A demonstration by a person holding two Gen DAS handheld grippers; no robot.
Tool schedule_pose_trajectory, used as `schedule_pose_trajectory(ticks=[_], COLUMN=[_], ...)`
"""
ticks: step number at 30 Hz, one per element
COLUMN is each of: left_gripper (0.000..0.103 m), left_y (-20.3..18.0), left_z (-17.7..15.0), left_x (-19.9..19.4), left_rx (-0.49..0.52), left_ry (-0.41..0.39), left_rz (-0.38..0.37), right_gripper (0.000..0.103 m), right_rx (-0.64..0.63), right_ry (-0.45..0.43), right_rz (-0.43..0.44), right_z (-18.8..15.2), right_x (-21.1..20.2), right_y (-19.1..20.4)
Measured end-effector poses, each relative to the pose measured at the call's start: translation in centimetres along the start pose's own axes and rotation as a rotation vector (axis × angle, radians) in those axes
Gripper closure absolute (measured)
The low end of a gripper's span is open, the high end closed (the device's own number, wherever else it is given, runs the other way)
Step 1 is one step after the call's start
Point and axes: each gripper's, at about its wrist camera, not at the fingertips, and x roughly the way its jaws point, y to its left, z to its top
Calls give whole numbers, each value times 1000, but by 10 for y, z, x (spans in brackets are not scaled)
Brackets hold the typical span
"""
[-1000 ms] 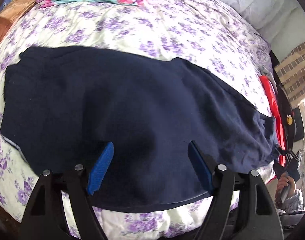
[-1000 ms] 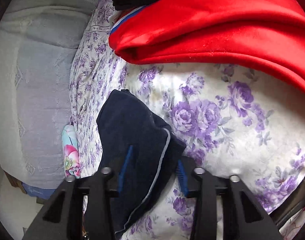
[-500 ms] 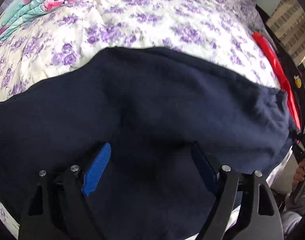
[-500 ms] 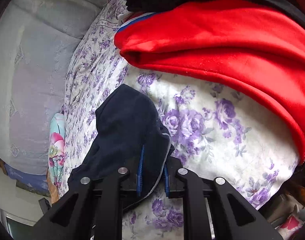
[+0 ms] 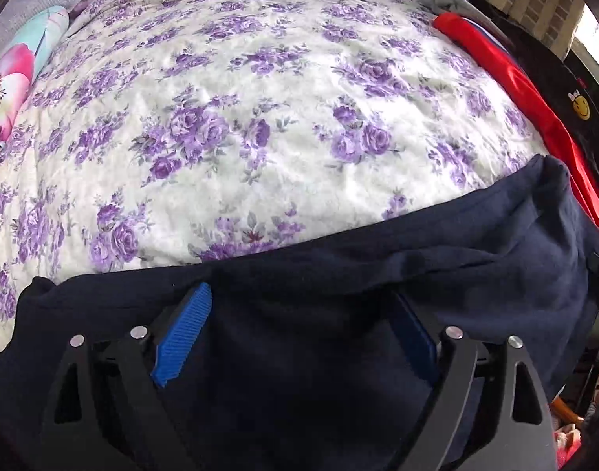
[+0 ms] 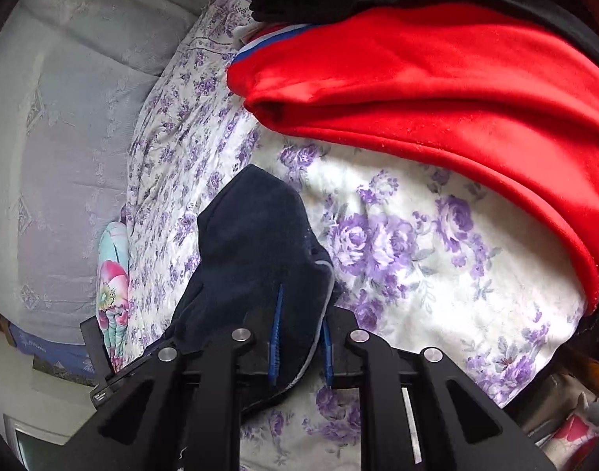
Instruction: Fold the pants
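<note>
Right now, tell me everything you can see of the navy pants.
The navy pants are a soft, matte knit, lying rumpled along the near edge of the floral bedsheet, their far end close to the red blanket. One end, showing a pale trim line, is pinched in the right gripper. The left gripper hangs over the middle with jaws opening, cloth between them but not pressed.

Far of navy pants (image 5: 338,274): bare floral bedspread (image 5: 260,98), open passage. Right edge blocked by red blanket (image 5: 527,90).
</note>
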Motion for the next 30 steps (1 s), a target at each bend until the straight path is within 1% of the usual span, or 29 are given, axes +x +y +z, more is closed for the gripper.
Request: schedule_pose_trajectory(ticks=[1,2,3,4,5,6,9,10,12,14,16,18,20,21,22,24,25,26,27,28,29,30], left_gripper=[21,21,21,21,21,21,21,21,21,21,21,21,21,21,21,21,21,21,21,21,21,21], left_y=[2,6,16,27,45,64,135,154,192,219,242,259,265,269,270,274,275,276,277,277,277,276], left_z=[-1,-2,-4,-8,-16,-24,-59,-78,-121,-164,-208,-246,-271,-285,-294,-314,-322,-329,-336,-342,-348,-352], left_x=[-6,-15,-31,-44,-61,-74,-100,-108,-125,-142,-165,-182,-192,-195,-196,-194,-191,-187,-184,-180,-177,-174], left_rx=[-10,-30,-64,-96,-136,-177,-327,-367,-467,-565,-674,-776,-834,-867,-885,-937,-960,-984,-1004,-1027,-1047,-1065], left_ry=[-7,-27,-63,-99,-139,-161,-170,-171,-174,-191,-218,-236,-244,-244,-242,-231,-226,-223,-221,-217,-216,-221], left_rz=[-24,-76,-141,-166,-163,-154,-139,-118,-53,-35,-22,-16,-6,1,1,-10,-22,-31,-35,-42,-54,-66], right_gripper=[87,87,87,87,87,87,87,87,87,87,87,87,87,87,87,88,88,88,88,88,87,88], right_rx=[-7,-17,-25,-33,-44,-60,-109,-116,-129,-160,-247,-403,-594,-704,-841,-1177,-1329,-1449,-1517,-1562,-1613,-1647], right_ry=[-4,-9,-15,-22,-31,-40,-69,-76,-88,-95,-97,-89,-60,-39,-10,78,140,213,281,328,333,315], right_rz=[-1,-2,-1,-1,3,9,29,38,61,84,104,130,168,189,212,233,227,217,206,183,163,158], right_z=[0,0,0,0,1,1,4,5,7,8,4,-10,-39,-60,-87,-160,-197,-231,-256,-275,-287,-293], right_x=[-1,-2,-4,-5,-7,-9,-14,-14,-15,-14,-9,1,13,19,26,45,58,74,88,98,104,103], right_y=[2,5,8,11,16,22,45,52,67,88,121,168,219,244,267,302,307,304,295,287,279,277])
